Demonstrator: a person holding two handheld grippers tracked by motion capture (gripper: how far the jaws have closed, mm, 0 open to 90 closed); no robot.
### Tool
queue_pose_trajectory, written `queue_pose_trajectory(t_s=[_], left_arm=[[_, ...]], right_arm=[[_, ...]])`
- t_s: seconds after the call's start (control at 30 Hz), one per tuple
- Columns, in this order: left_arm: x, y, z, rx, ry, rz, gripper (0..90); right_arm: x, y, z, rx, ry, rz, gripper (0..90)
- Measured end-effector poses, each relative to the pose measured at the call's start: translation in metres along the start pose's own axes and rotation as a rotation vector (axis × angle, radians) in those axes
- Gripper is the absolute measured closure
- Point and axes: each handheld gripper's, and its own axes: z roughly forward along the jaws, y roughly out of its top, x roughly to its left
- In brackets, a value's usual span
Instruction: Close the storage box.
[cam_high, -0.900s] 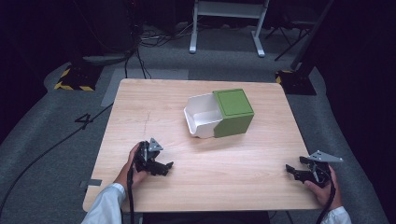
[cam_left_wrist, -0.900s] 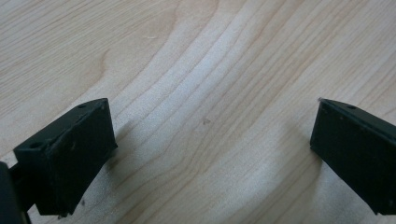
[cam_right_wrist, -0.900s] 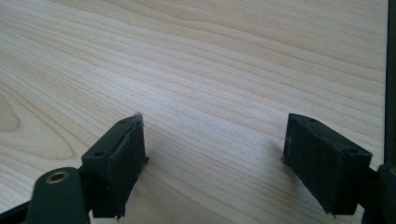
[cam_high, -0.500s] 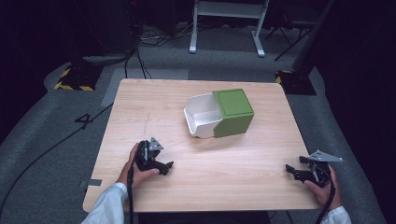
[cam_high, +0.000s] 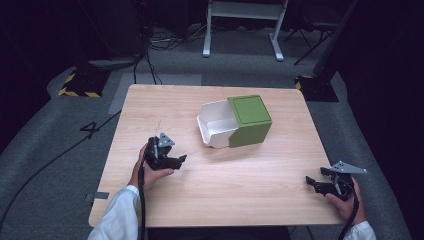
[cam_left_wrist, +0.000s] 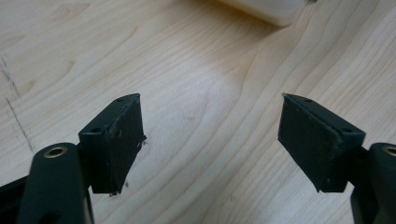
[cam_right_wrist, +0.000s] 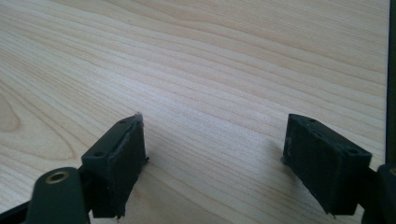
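My left gripper (cam_high: 176, 161) staying lower left, jaws spread, empty; right gripper (cam_high: 316, 183) lower right, likewise; green-white box (cam_high: 235, 121) unmoved at centre.

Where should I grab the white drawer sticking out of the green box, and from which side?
Probably by the white drawer's front wall, coming from the left with the left hand-held gripper, whose jaws stand open. The drawer is already partly out of the green box toward that side, and its open top leaves the thin wall free for one jaw inside and one outside.

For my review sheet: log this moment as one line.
left gripper: open, empty, low over table | right gripper: open, empty, near right edge | green box with white drawer pulled out: untouched
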Motion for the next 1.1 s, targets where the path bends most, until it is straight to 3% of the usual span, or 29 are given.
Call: queue_pose_trajectory(t_s=[0.2,0.63,0.87,1.1], left_arm=[[0.005,0.016,0.000,-0.015,-0.006,0.003,25.4],[0.009,0.057,0.001,-0.125,0.011,-0.038,28.4],[0.005,0.070,0.014,-0.112,0.011,-0.036,28.1],[0.001,0.075,0.035,-0.105,-0.006,-0.099,27.0]], right_arm=[[0.000,0.000,0.000,0.000,0.000,0.000,21.0],[0.000,0.000,0.000,0.000,0.001,0.000,21.1],[0.000,0.000,0.000,0.000,0.001,0.001,21.1],[0.000,0.000,0.000,0.000,0.001,0.001,21.1]])
